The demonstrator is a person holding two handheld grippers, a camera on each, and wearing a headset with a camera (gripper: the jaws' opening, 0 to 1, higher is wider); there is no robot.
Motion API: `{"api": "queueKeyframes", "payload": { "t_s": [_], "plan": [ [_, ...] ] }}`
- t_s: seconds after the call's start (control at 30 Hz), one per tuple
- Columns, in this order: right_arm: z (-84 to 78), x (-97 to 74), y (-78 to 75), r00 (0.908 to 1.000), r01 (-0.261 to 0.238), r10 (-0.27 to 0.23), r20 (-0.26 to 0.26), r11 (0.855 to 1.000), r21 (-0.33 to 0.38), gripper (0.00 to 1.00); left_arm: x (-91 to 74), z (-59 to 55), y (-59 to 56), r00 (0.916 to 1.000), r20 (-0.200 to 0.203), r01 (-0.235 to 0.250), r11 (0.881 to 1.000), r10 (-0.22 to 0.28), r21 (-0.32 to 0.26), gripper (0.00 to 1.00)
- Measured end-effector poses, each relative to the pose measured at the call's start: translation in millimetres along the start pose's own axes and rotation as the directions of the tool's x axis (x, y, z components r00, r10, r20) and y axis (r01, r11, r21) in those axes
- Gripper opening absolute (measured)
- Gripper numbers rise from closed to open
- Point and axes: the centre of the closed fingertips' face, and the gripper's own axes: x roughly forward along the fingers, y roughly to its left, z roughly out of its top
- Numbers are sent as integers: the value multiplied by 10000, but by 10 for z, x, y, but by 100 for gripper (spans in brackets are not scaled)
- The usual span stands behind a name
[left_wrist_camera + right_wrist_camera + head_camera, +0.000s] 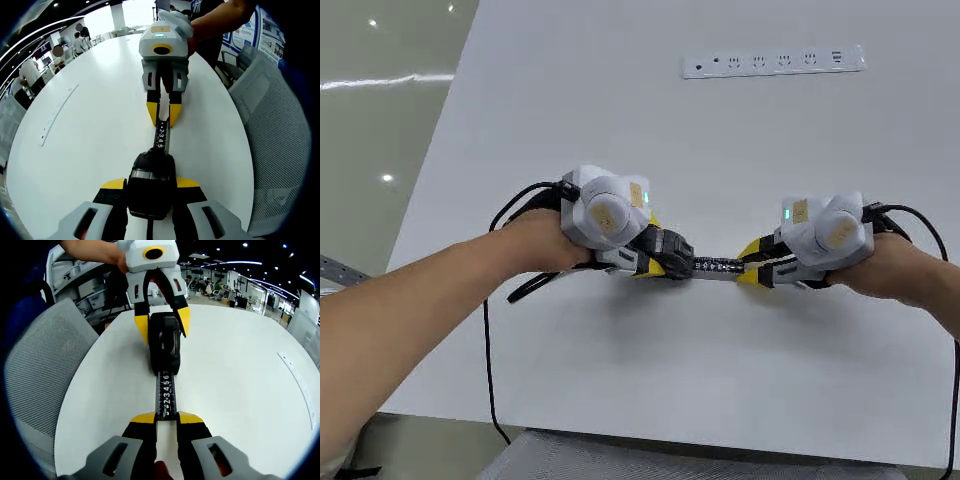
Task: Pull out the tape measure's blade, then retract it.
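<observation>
The counter is smooth and white with a soft sheen. The tape measure has a glossy black plastic case; its blade looks dark and matt. The left gripper and right gripper have smooth pale-grey plastic shells, with jaws in matt black and yellow. The chair back is grey mesh cloth.

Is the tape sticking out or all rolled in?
Out a little: a short numbered blade runs from the case in the left gripper to the right gripper.
</observation>
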Motion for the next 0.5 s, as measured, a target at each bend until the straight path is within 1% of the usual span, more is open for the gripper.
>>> {"api": "queueKeyframes", "payload": {
  "t_s": [0.5],
  "plan": [
    [-139,-151,-3,9999,36,-35,-145,10000,73,10,-10,5,-10,10000,-41,-23,10000,23,14,30]
  ]
}}
